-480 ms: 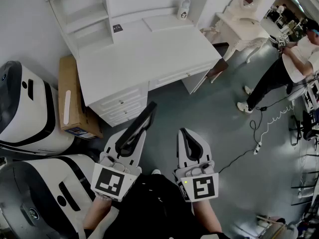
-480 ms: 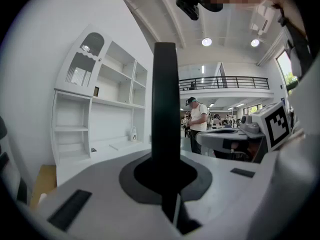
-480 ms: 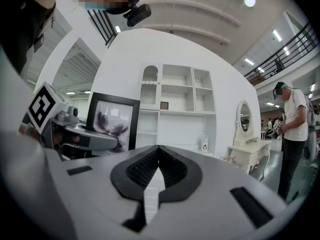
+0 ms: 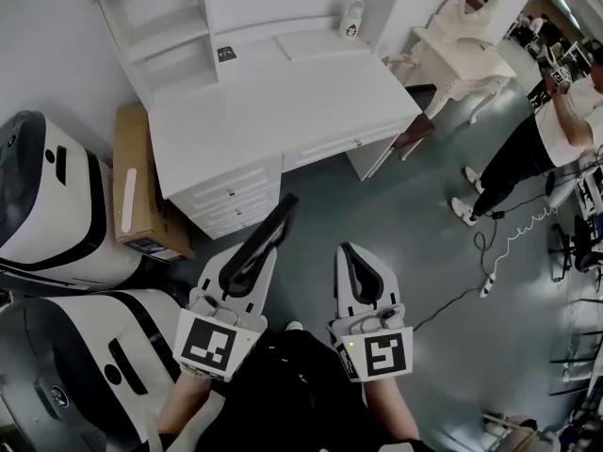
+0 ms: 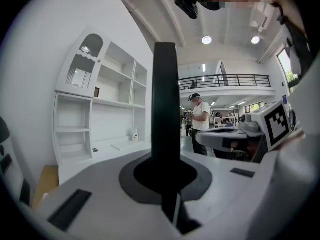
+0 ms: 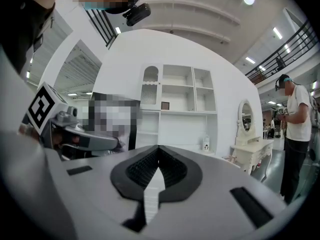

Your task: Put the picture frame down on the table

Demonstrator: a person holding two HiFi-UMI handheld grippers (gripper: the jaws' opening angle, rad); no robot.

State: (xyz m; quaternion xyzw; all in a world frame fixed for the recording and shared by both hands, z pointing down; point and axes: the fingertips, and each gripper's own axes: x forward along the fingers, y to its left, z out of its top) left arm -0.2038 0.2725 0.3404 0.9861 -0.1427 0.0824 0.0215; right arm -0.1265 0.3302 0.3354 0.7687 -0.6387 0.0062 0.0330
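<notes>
picture frame (image 4: 268,240) clamped in the left gripper (image 4: 252,260), short of the counter (image 4: 283,102)

picture frame, dark and thin, is held edge-on between the jaws of the left gripper, which are closed tight on its lower part. in the left gripper view it stands as a tall, upright black slab rising from between the pads, well past the middle of the picture. in the head view it slants forward and to the right out of the gripper, its far end lying close to the white drawer fronts below the counter; it is over the grey floor and not resting on the counter top.

the right gripper (image 4: 352,252) is just beside the left one, roughly level, with its jaws drawn fully together and nothing between them; its ribbed black pads meet in the right gripper view.

the counter is a white desk with a bare top. a white shelf unit (image 4: 151,26) stands on its back edge. near the back sit a small white jar (image 4: 350,19) and a small dark card (image 4: 224,53), well apart from each other.

left of the desk a cardboard box (image 4: 137,182) lies on the floor, wedged against the drawers, and beside it are two large white-and-black machines (image 4: 47,215). to the right stands a cream dressing table (image 4: 462,50) with an oval mirror. a person (image 4: 542,135) in a white top and dark trousers stands at the far right, and a power strip (image 4: 487,277) with its cable lies on the floor near them.
</notes>
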